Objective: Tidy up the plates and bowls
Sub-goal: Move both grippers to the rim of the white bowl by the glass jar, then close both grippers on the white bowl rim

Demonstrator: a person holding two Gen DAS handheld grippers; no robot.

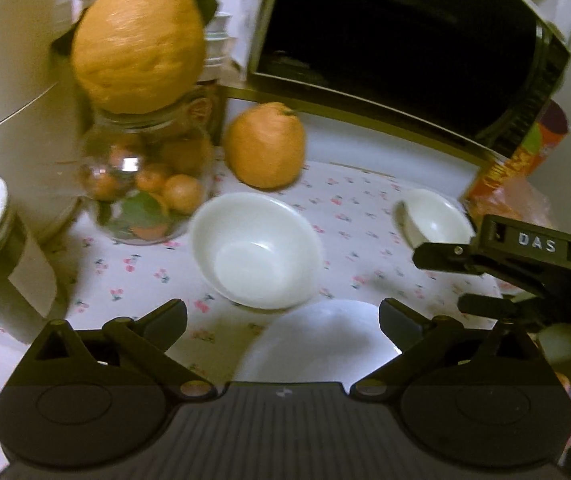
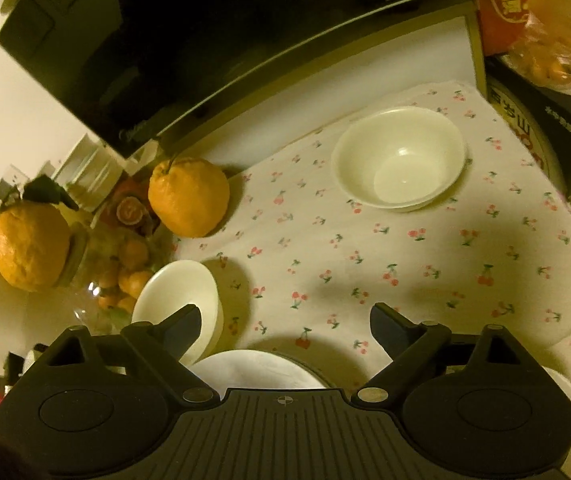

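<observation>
Two bowls sit out on the cherry cloth and both my grippers hang wide and empty, my left gripper (image 1: 283, 322) just short of the near bowl (image 1: 257, 250), my right gripper (image 2: 285, 326) well back from the far bowl (image 2: 399, 160), plate (image 2: 257, 372) underneath
</observation>
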